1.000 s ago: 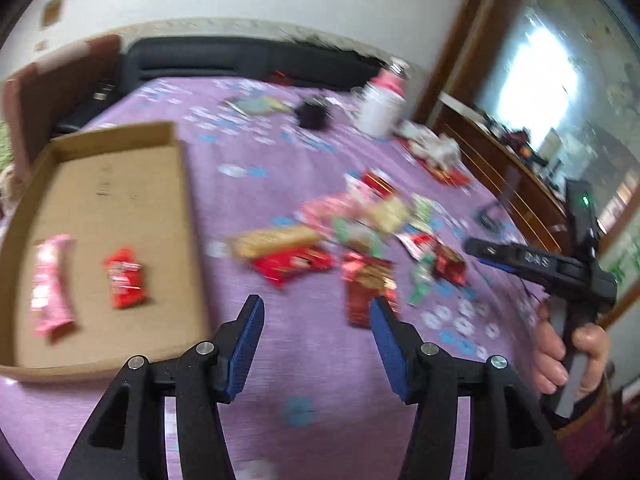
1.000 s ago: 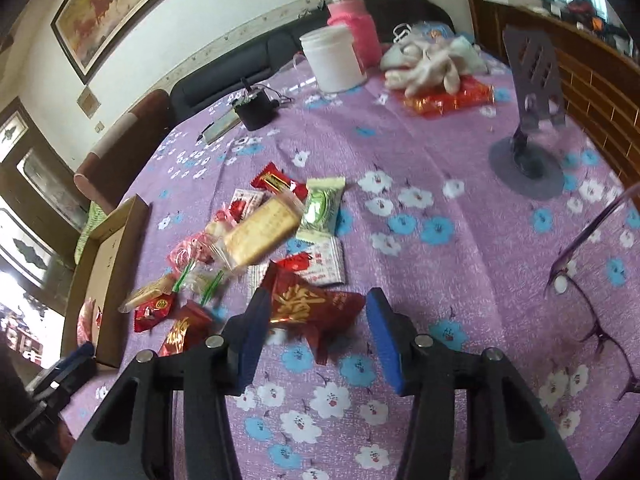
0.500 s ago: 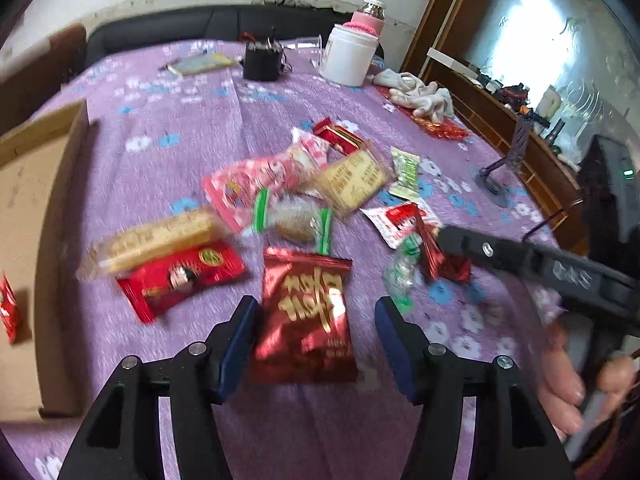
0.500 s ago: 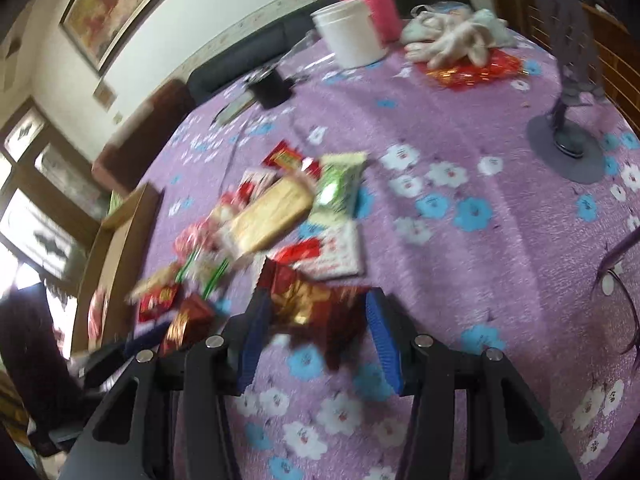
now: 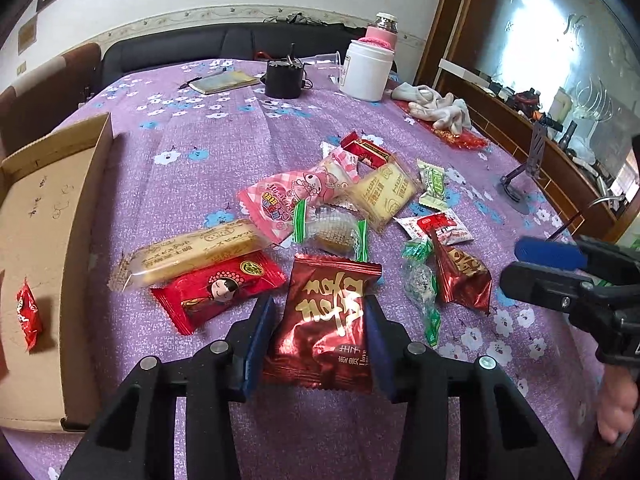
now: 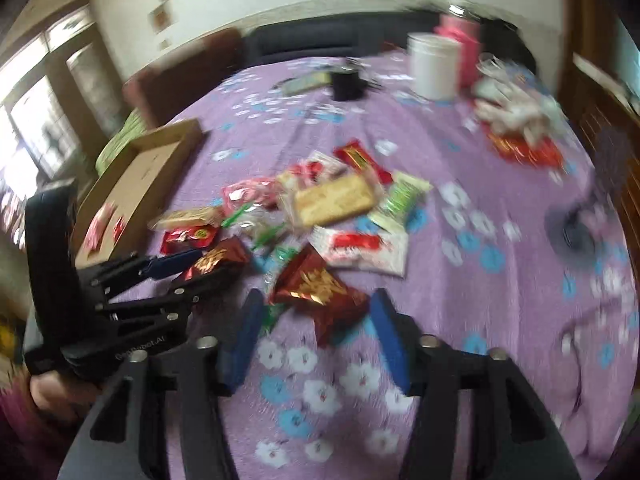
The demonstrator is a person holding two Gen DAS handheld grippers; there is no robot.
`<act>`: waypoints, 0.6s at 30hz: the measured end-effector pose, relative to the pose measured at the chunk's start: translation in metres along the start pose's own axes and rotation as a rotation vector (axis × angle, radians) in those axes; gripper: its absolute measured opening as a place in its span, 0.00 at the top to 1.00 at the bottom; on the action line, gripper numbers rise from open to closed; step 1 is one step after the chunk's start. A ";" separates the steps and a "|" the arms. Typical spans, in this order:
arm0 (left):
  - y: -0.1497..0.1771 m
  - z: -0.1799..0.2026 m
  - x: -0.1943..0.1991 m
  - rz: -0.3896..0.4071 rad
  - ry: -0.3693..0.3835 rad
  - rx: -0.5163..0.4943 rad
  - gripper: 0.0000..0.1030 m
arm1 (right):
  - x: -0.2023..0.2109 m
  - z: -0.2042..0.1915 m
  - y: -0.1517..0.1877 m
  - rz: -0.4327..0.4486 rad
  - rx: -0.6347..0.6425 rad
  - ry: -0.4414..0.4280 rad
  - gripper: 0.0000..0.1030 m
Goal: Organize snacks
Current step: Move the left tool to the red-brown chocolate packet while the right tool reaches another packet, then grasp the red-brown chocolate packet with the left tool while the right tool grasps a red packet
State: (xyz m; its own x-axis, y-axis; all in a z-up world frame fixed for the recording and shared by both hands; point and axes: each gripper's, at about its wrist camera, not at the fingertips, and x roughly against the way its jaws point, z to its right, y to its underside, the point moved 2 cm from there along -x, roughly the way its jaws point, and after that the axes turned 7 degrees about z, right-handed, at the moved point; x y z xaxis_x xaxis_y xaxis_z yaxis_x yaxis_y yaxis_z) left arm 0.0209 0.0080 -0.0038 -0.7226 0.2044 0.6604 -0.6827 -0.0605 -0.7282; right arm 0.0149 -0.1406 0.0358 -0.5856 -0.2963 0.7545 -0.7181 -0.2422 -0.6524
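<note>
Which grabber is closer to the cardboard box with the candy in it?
Left. The left gripper is beside the cardboard box, straddling a red packet. The right gripper is farther across the snack pile.

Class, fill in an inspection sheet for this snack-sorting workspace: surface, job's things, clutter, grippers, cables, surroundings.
Surface: purple floral tablecloth.
Job's things: loose snack packets in a heap; cardboard tray at left holds a small red packet.
Clutter: white jar, black container, gloves.
Grippers: left gripper straddles a dark red gold-lettered packet; right gripper open around another red packet.
Cables: nothing seen.
Surroundings: dark sofa, wooden cabinet.
</note>
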 end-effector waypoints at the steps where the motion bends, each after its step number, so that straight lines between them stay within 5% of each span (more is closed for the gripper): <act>1: 0.000 0.000 0.000 0.000 0.001 0.001 0.54 | -0.008 0.000 0.000 -0.024 0.035 -0.001 0.37; 7: 0.000 0.000 0.001 0.003 0.007 0.007 0.54 | -0.043 0.004 0.007 -0.055 0.107 0.045 0.39; 10: 0.000 -0.001 0.001 0.003 0.009 0.009 0.54 | -0.045 0.007 0.012 -0.055 0.114 0.065 0.64; 18: 0.000 -0.001 0.001 0.005 0.018 0.018 0.54 | -0.035 0.011 0.002 -0.041 -0.058 0.061 0.68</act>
State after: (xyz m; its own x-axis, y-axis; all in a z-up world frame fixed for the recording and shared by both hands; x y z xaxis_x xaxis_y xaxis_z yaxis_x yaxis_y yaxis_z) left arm 0.0203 0.0093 -0.0034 -0.7241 0.2213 0.6532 -0.6810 -0.0797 -0.7279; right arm 0.0378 -0.1414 0.0074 -0.5756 -0.2302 0.7847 -0.7617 -0.1983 -0.6169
